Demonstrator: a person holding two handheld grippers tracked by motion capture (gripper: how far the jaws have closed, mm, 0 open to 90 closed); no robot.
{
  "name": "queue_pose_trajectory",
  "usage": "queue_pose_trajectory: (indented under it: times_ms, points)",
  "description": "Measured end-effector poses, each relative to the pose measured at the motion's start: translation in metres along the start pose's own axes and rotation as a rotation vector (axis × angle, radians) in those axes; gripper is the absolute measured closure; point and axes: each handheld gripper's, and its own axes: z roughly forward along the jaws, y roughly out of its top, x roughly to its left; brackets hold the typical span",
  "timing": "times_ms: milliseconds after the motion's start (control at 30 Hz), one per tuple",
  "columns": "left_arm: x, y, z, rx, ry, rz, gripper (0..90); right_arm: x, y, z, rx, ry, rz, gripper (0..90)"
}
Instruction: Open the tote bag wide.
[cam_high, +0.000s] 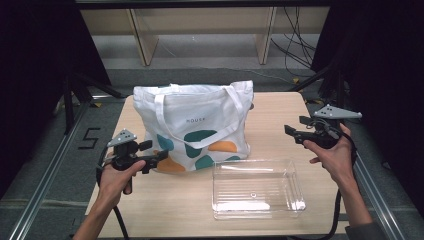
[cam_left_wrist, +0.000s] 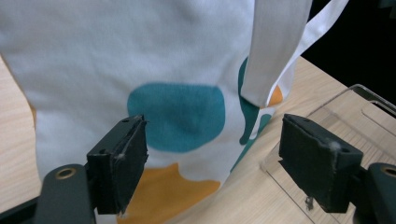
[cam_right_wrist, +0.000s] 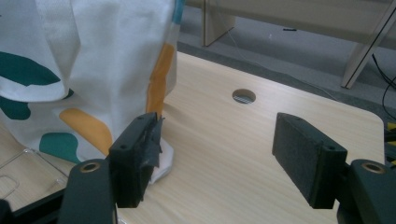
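The table (cam_high: 270, 107) is seen beneath both sets of spread, empty jaws, the bag (cam_high: 195, 125) ahead of the left gripper (cam_high: 150, 152) and left of the right gripper (cam_high: 295, 127), the tray (cam_high: 257, 189) nearby.

The white tote bag (cam_high: 195, 127), standing between the left tongs (cam_high: 156, 159) and the right tongs (cam_high: 295, 127), bears small grey letters that seem to read "HOUSE". A dark "5" (cam_high: 89, 138) is marked on the floor, just left of the left tongs.
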Motion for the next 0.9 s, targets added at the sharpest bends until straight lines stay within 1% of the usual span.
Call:
queue_pose_trajectory:
  times_ms: [33,67,100,167,200,233,267,300,367,400,433,467,500,533,567,600,633,667,700,733,767,800,833,867,900]
  points:
    - [0.0,0.003,0.001,0.002,0.003,-0.001,22.6,0.001,0.003,0.002,0.0,0.017,0.009,32.8]
    - [0.0,0.005,0.001,0.004,0.003,-0.006,22.5,0.001,0.006,0.005,-0.009,0.01,-0.006,32.7]
    - [0.0,0.008,0.002,0.003,-0.002,-0.011,22.6,0.002,0.01,0.004,0.018,0.021,0.016,32.6]
    - [0.0,0.013,0.002,-0.004,-0.006,-0.014,22.7,0.002,0.015,0.01,-0.004,0.035,0.012,32.6]
    - [0.0,0.017,0.002,-0.004,-0.006,0.0,22.8,0.001,0.02,0.015,-0.016,0.05,-0.002,32.6]
    - [-0.001,0.021,0.002,-0.006,-0.008,-0.001,22.9,0.003,0.024,0.018,-0.01,0.061,0.015,32.8]
    - [-0.001,0.024,0.002,-0.012,-0.015,-0.009,22.9,0.003,0.024,0.018,-0.01,0.061,0.015,32.8]
    - [-0.001,0.028,0.002,-0.02,-0.024,-0.016,23.1,0.004,0.027,0.021,-0.003,0.078,0.024,33.0]
    - [-0.002,0.035,0.002,-0.036,-0.035,-0.023,23.2,0.005,0.035,0.028,0.004,0.103,0.022,33.0]
    - [-0.005,0.042,0.001,-0.053,-0.056,-0.03,23.3,0.01,0.043,0.034,0.001,0.103,0.021,32.9]
    - [-0.005,0.042,0.001,-0.053,-0.056,-0.03,23.8,0.01,0.043,0.034,0.001,0.103,0.021,32.9]
    - [-0.008,0.045,0.001,-0.061,-0.055,-0.024,23.8,0.012,0.048,0.038,-0.013,0.11,0.019,33.1]
    - [-0.01,0.049,0.002,-0.064,-0.047,-0.002,24.9,0.014,0.052,0.04,-0.003,0.129,-0.003,33.4]
    - [-0.011,0.052,0.002,-0.071,-0.033,0.015,27.7,0.022,0.062,0.046,0.001,0.149,0.0,33.8]
    - [-0.011,0.055,0.001,-0.085,-0.022,0.02,27.7,0.022,0.062,0.046,0.001,0.149,0.0,33.8]
    - [-0.011,0.062,0.001,-0.112,-0.03,0.01,31.6,0.031,0.07,0.052,-0.013,0.173,-0.018,34.1]
    - [-0.011,0.062,0.001,-0.112,-0.03,0.01,33.5,0.031,0.07,0.052,-0.013,0.173,-0.018,34.1]
    - [-0.011,0.064,0.001,-0.12,-0.035,0.009,35.3,0.04,0.077,0.057,-0.03,0.193,-0.034,34.0]
    - [-0.012,0.066,0.001,-0.126,-0.034,0.014,35.3,0.04,0.077,0.057,-0.03,0.193,-0.034,34.0]
    - [-0.014,0.069,0.001,-0.134,-0.034,0.029,41.6,0.048,0.084,0.06,-0.049,0.207,-0.021,33.6]
    - [-0.014,0.069,0.001,-0.134,-0.034,0.029,44.6,0.048,0.084,0.06,-0.049,0.207,-0.021,33.6]
    - [-0.016,0.07,0.003,-0.129,-0.04,0.052,49.3,0.054,0.089,0.062,-0.043,0.24,-0.019,34.3]
    - [-0.016,0.07,0.003,-0.129,-0.04,0.052,54.6,0.054,0.089,0.062,-0.043,0.24,-0.019,34.3]
    - [-0.017,0.07,0.004,-0.129,-0.03,0.067,54.6,0.058,0.091,0.065,-0.044,0.245,-0.019,34.8]
    - [-0.018,0.069,0.005,-0.129,-0.027,0.08,60.3,0.06,0.093,0.067,-0.04,0.246,-0.032,36.1]
